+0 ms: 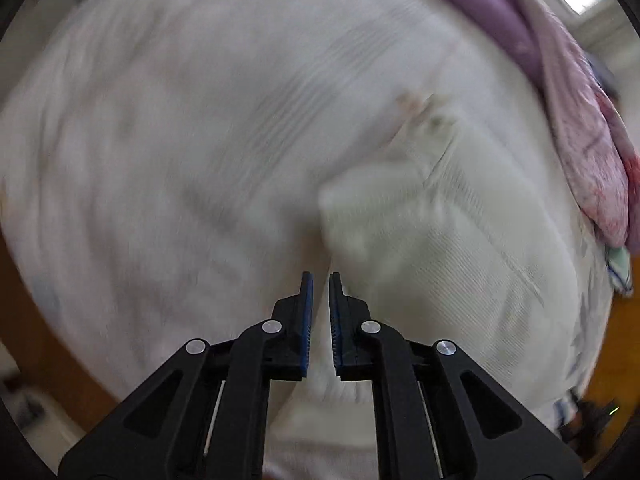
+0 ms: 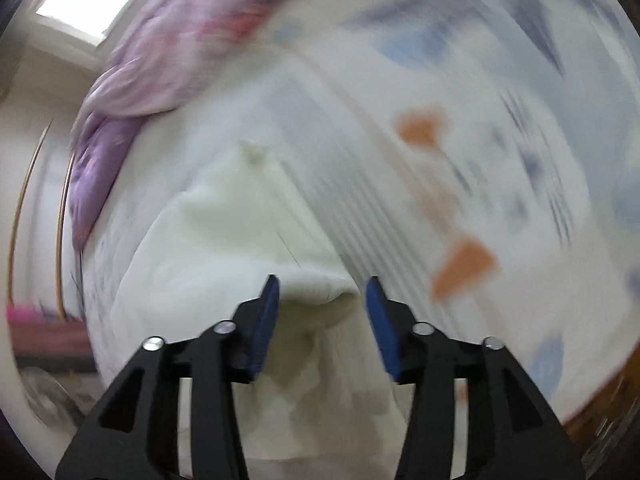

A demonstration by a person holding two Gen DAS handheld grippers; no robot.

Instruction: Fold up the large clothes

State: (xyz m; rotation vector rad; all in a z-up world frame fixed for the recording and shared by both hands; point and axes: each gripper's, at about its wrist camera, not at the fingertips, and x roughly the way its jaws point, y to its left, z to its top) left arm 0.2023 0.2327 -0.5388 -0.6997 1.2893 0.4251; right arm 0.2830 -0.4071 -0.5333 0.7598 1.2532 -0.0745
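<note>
A cream ribbed garment (image 1: 452, 240) lies on a white patterned cloth (image 1: 180, 120). My left gripper (image 1: 320, 278) hovers just left of its folded corner, jaws nearly closed with a narrow gap and nothing between them. In the right wrist view the same cream garment (image 2: 240, 240) lies below my right gripper (image 2: 322, 280), which is open, its fingers either side of a rolled fabric edge (image 2: 320, 292) without pinching it. Both views are motion-blurred.
A purple and pink garment (image 1: 560, 92) lies bunched along the far edge; it also shows in the right wrist view (image 2: 160, 52). The cloth (image 2: 480, 160) bears orange and blue marks. Brown table edge (image 1: 48, 352) shows at lower left.
</note>
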